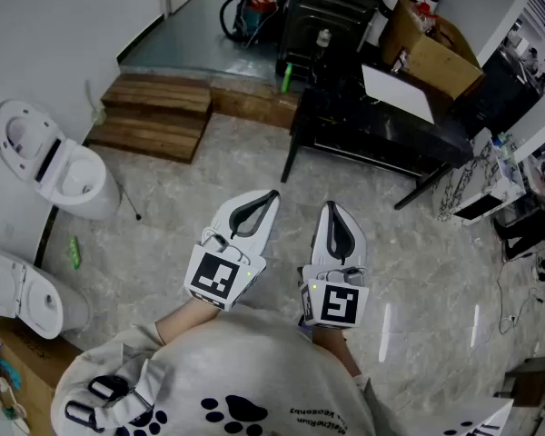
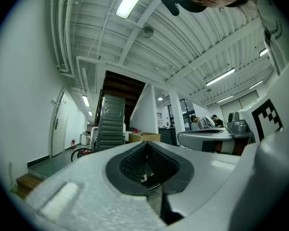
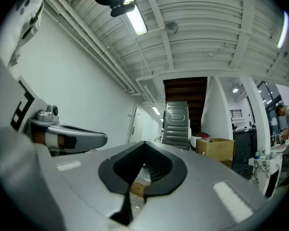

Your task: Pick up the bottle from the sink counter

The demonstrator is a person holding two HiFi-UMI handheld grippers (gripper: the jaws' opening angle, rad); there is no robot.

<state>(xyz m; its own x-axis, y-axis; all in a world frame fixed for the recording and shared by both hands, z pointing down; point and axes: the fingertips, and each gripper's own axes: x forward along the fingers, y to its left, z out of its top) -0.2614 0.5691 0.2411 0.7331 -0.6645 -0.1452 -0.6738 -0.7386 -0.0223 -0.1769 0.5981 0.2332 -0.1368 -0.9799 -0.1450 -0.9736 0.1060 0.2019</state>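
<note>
Left gripper point(image 1: 269, 196): jaws fully together, empty. Right gripper point(image 1: 332, 207): jaws together, empty. Both above floor point(image 1: 163, 271). Bottle, sink table: in no view. Risk: reaching with jaws shut, tips topple Bottle; target unlocated, wrong thing grabbed.

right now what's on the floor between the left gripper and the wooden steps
Nothing: in the head view, only bare floor lies between the left gripper and the wooden steps.
</note>
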